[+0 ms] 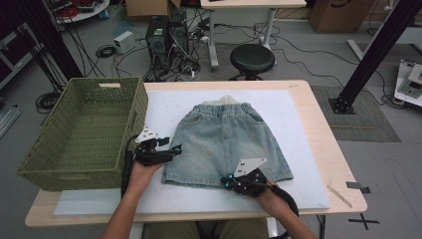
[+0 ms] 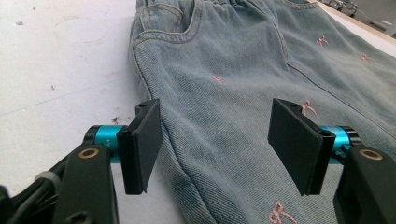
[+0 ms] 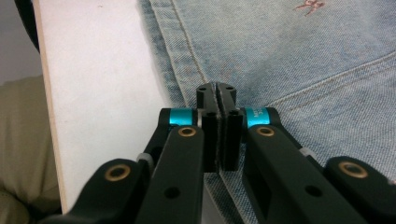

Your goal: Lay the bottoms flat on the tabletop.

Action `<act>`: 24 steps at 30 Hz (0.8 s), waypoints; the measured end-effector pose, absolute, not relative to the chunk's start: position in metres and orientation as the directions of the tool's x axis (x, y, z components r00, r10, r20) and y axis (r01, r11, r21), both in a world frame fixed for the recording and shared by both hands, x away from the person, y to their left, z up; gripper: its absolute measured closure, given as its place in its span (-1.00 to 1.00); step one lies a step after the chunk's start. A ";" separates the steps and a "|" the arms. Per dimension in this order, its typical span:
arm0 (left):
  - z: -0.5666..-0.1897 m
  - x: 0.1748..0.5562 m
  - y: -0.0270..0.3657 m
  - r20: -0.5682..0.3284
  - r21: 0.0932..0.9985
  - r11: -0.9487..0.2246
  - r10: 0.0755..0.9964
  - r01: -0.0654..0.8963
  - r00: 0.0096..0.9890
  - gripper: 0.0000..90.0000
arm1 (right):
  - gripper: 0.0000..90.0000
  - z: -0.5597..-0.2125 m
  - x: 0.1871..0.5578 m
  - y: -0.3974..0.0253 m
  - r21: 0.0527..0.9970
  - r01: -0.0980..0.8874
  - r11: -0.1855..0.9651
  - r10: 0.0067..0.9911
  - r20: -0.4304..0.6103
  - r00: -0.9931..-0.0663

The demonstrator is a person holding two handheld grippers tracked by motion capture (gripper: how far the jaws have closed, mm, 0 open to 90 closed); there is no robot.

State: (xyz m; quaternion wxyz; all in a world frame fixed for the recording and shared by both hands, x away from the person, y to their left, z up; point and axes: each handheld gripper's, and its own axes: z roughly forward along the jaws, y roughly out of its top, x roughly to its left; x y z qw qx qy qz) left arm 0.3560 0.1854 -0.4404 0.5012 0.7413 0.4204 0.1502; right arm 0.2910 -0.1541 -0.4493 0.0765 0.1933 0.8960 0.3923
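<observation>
1. The left gripper (image 2: 215, 144) has its jaws spread wide over the left side edge of the denim shorts (image 1: 226, 142).
2. The right gripper (image 3: 217, 112) has its jaws pressed together at the shorts' bottom hem.
3. The shorts lie flat on a white mat (image 1: 308, 149) on the desk (image 1: 328, 144).
4. A green basket (image 1: 74, 134) stands just left of the mat.

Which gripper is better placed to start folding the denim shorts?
Right. The right gripper sits at the hem of the denim shorts, jaws closed together over the cloth edge, though an actual pinch isn't certain. The left gripper is open, straddling the shorts' side edge, gripping nothing yet.
</observation>
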 end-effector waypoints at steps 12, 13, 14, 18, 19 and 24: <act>-0.441 0.355 0.185 -0.199 0.868 -0.146 0.773 0.474 0.603 -0.22 | 1.00 -0.446 0.286 -0.157 0.755 0.282 0.592 0.360 0.066 -0.931; -0.441 0.355 0.185 -0.200 0.869 -0.144 0.772 0.473 0.603 -0.22 | 0.80 -0.444 0.288 -0.159 0.771 0.301 0.562 0.375 0.087 -0.923; -0.440 0.355 0.185 -0.198 0.870 -0.146 0.772 0.471 0.604 -0.22 | 0.53 -0.442 0.291 -0.163 0.779 0.319 0.540 0.398 0.097 -0.912; -0.440 0.355 0.186 -0.199 0.870 -0.145 0.771 0.471 0.604 -0.22 | 0.33 -0.445 0.297 -0.169 0.771 0.358 0.526 0.490 0.070 -0.869; -0.440 0.355 0.186 -0.199 0.870 -0.145 0.771 0.471 0.605 -0.22 | 0.32 -0.444 0.297 -0.171 0.777 0.359 0.516 0.488 0.078 -0.870; -0.440 0.355 0.187 -0.201 0.868 -0.144 0.773 0.475 0.602 -0.22 | 0.26 -0.438 0.296 -0.175 0.793 0.328 0.514 0.484 0.048 -0.874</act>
